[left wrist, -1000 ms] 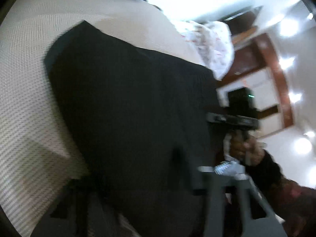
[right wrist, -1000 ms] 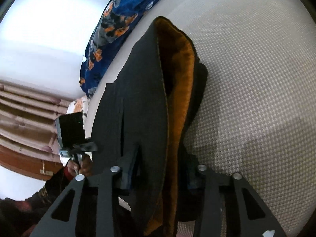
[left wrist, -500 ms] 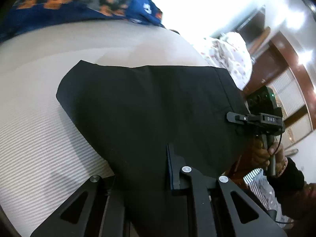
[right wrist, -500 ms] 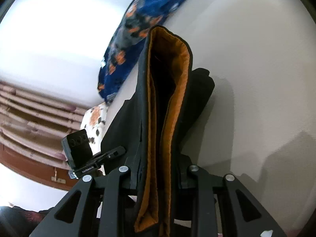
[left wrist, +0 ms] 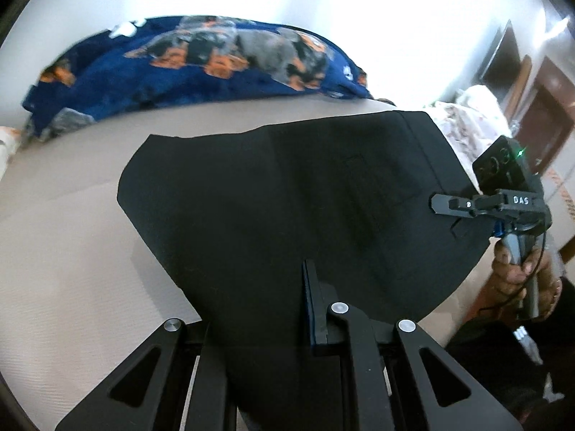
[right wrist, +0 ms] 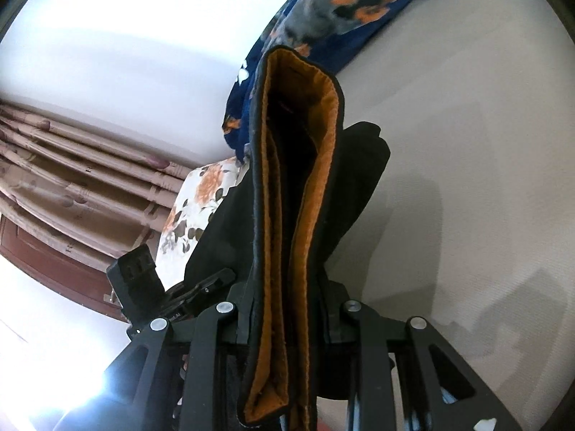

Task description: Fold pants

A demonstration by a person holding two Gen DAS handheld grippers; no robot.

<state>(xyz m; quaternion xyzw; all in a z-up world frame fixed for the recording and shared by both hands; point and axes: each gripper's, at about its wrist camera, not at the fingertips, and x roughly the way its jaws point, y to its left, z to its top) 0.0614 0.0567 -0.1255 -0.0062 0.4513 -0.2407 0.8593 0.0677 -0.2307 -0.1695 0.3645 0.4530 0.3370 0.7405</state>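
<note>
— Beige, finely woven bedding [left wrist: 72, 269] covers the bed; what lies on it?

— Black pants [left wrist: 287, 194], spread broad across the middle of the bed in the left wrist view, with the near part lifted off the surface toward the camera. A blue blanket [left wrist: 201, 61] printed with orange and grey shapes is bunched along the far edge of the bed, and a white floral cloth [left wrist: 467, 115] sits by the far right corner.

— How does the left gripper [left wrist: 273, 309] stand?

— Its jaws are pressed nearly together, pinching the near edge of the pants. The black cloth runs down between the fingers and hides the left one almost wholly.

— And the right gripper [right wrist: 287, 305]?

— It has just been closing on the waistband [right wrist: 294, 215], which stands on edge between the jaws, its orange lining showing as a long open loop with a dark hollow inside. The pads press on it from both sides. In the left wrist view that same gripper bites the right-hand edge of the pants, a hand [left wrist: 517, 273] wrapped around its handle, a dark sleeve [left wrist: 503, 359] behind it.

— Anything beyond the bed?

— Pinkish pleated curtains [right wrist: 72, 165] over a dark wooden frame at the left of the right wrist view, under a bright white wall. The pants hang below the waistband, dark folds against the bedding.
</note>
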